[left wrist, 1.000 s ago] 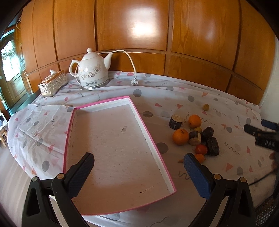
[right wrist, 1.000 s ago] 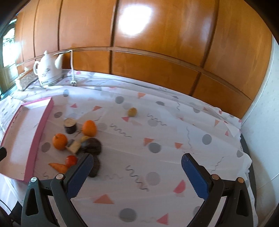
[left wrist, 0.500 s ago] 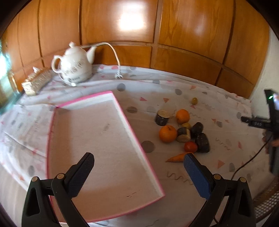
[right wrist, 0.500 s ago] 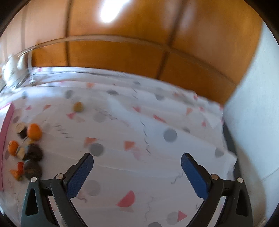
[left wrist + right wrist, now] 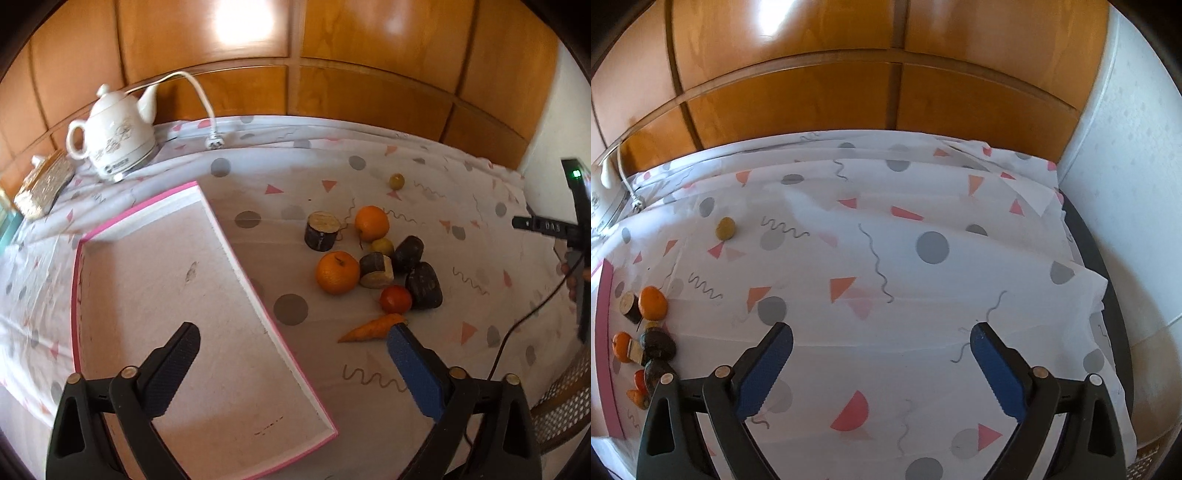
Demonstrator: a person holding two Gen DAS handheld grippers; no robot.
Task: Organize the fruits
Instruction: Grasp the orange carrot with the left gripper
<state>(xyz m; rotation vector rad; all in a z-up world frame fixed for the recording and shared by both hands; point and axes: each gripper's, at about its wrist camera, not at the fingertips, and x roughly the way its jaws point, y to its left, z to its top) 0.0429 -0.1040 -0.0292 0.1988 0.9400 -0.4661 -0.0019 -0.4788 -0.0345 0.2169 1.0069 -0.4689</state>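
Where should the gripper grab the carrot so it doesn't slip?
Probably the carrot's thick end, coming down from above with one finger on each long side. It lies flat on the tablecloth, tapering to a thin tip that gives little to hold.

The tray lies left of the fruit pile, kettle behind.

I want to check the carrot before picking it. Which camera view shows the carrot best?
The left wrist view. There the carrot lies in full on the cloth beside the pink tray, its thick end by one finger of the open left gripper. The right wrist view shows only an orange bit of it at the left edge.
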